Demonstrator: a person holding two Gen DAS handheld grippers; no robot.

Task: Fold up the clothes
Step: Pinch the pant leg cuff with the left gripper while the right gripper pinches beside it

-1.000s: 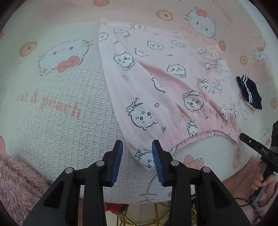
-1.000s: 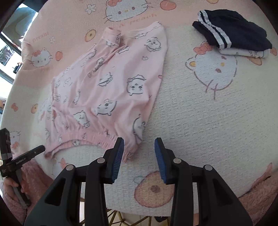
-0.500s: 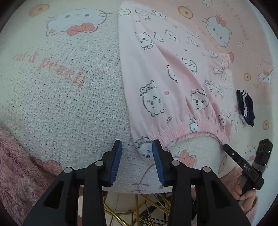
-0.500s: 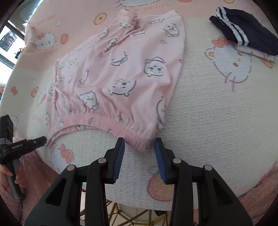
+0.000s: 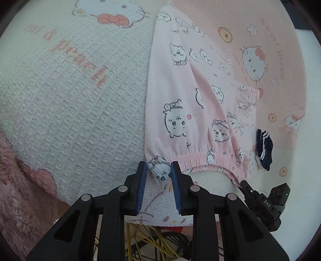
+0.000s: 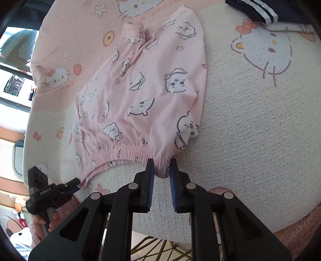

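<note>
1. At the left, a white waffle-weave cover printed with cartoon cats and peaches [image 5: 76,112] is spread over the desk, and on it the pale pink cotton garment printed with small cartoon animals [image 5: 180,104] is laid flat, its gathered elastic hem turned toward the near edge.
2. The left gripper [image 5: 157,172] is set over the left corner of that hem. Its blue-padded fingers [image 5: 142,176] are closing, with the bunched corner between them; whether the pads already press on the cloth cannot quite be told, as a thin gap seems to show on each side.
3. The elastic hem [image 6: 124,152] is seen stretched between the two grippers, slightly arched off the cover.
4. The right gripper [image 6: 162,170] is set on the right corner of the hem. Its fingers [image 6: 150,172] are closing too, and the pink cloth is seen pinched between the pads.
5. At the far right, a dark navy folded garment with white stripes [image 6: 260,10] is lying apart from the pink one.
6. The step in hand is judged to be the taking of both hem corners for the first fold.
7. Next, a firm grip on both sides is called for, then an even lift, so that the hem can be carried over toward the far end without one corner slipping.
</note>
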